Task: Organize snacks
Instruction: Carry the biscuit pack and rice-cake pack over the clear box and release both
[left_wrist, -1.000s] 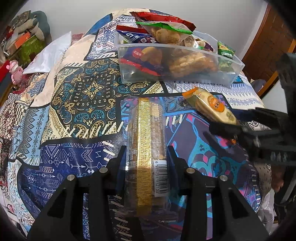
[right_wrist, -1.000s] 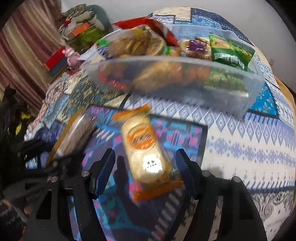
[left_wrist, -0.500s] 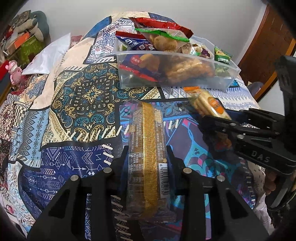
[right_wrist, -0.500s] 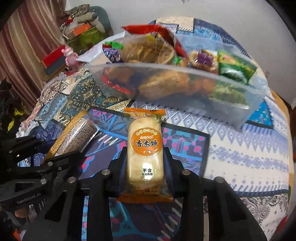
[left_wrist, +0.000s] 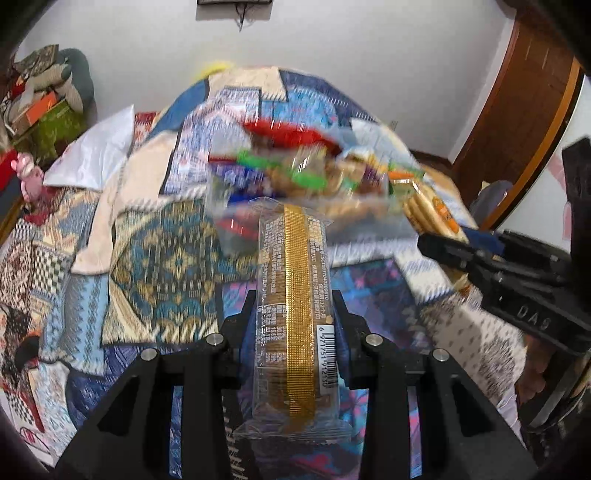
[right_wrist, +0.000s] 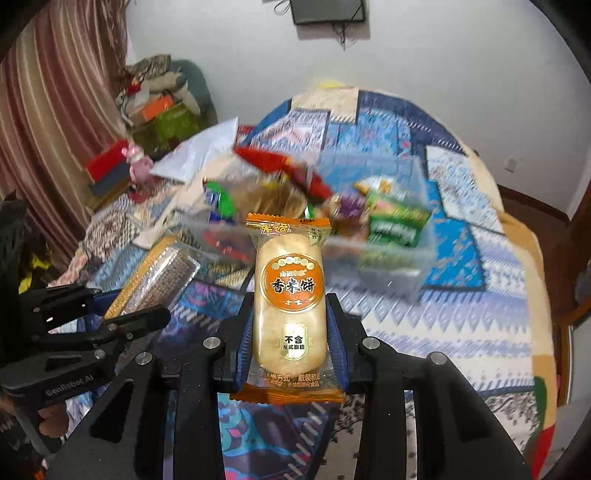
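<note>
My left gripper (left_wrist: 293, 314) is shut on a long clear biscuit pack with a gold stripe (left_wrist: 295, 288), held up off the patterned bedspread (left_wrist: 159, 266). An orange rice cracker pack (right_wrist: 290, 295) stands upright in my right gripper (right_wrist: 290, 321), which is shut on it and also lifted. Each view shows the other tool: the right gripper (left_wrist: 443, 251) with its cracker pack (left_wrist: 432, 214) at the right, the left gripper (right_wrist: 147, 317) with the biscuit pack (right_wrist: 159, 277) at the left. A clear plastic bin (right_wrist: 388, 258) heaped with snack bags lies ahead, blurred.
A white pillow (left_wrist: 96, 155) lies on the bed at the left. Piled clothes and boxes (right_wrist: 159, 99) and a pink toy (right_wrist: 135, 158) stand by the striped curtain (right_wrist: 55, 110). A wooden door (left_wrist: 517, 122) is at the right, and a white wall behind.
My right gripper closed on the cracker pack, which lay loose between open jaws a second ago. Both grippers then rose off the bedspread with their packs, so the bin looks farther and lower.
</note>
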